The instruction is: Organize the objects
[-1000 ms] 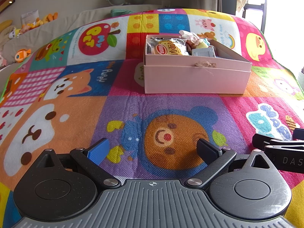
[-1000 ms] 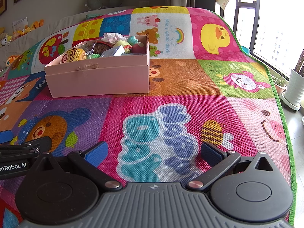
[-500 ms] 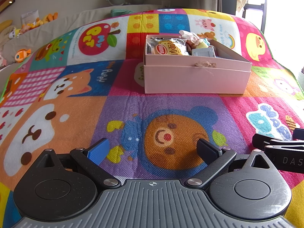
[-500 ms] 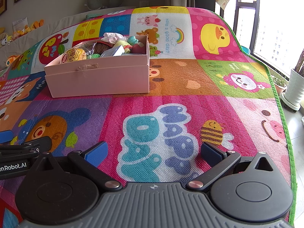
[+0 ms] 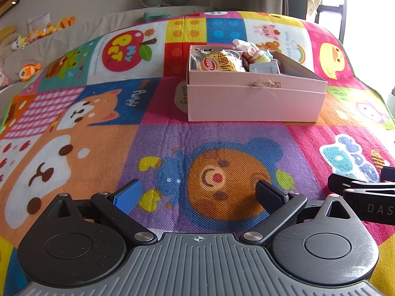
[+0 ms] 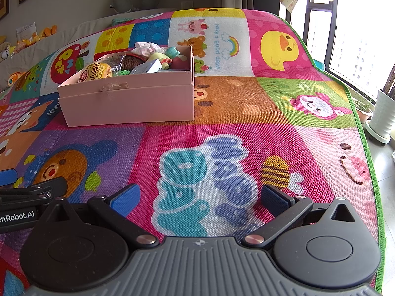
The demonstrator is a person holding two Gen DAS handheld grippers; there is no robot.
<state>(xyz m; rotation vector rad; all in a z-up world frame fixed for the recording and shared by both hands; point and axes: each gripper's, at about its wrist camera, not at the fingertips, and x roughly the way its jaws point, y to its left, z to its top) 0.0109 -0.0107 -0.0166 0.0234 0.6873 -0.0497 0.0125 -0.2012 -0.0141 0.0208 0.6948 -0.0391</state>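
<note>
A pink cardboard box [image 5: 254, 103] stands on the colourful play mat, also in the right wrist view [image 6: 128, 104]. It is filled with several small objects: a yellow snack packet [image 5: 222, 64], a grey flat item [image 5: 264, 68], a brown knitted item [image 6: 132, 62] and soft toys. My left gripper [image 5: 197, 192] is open and empty, low over the bear print, well short of the box. My right gripper [image 6: 198, 197] is open and empty over the "HAPPY DAY" print, to the right of the box.
The play mat [image 6: 246, 113] covers the whole surface; its green edge [image 6: 365, 133] drops off at the right near a window and a white planter [image 6: 382, 116]. Plush toys [image 5: 29, 70] lie along the far left. Each gripper's fingers show at the other view's edge.
</note>
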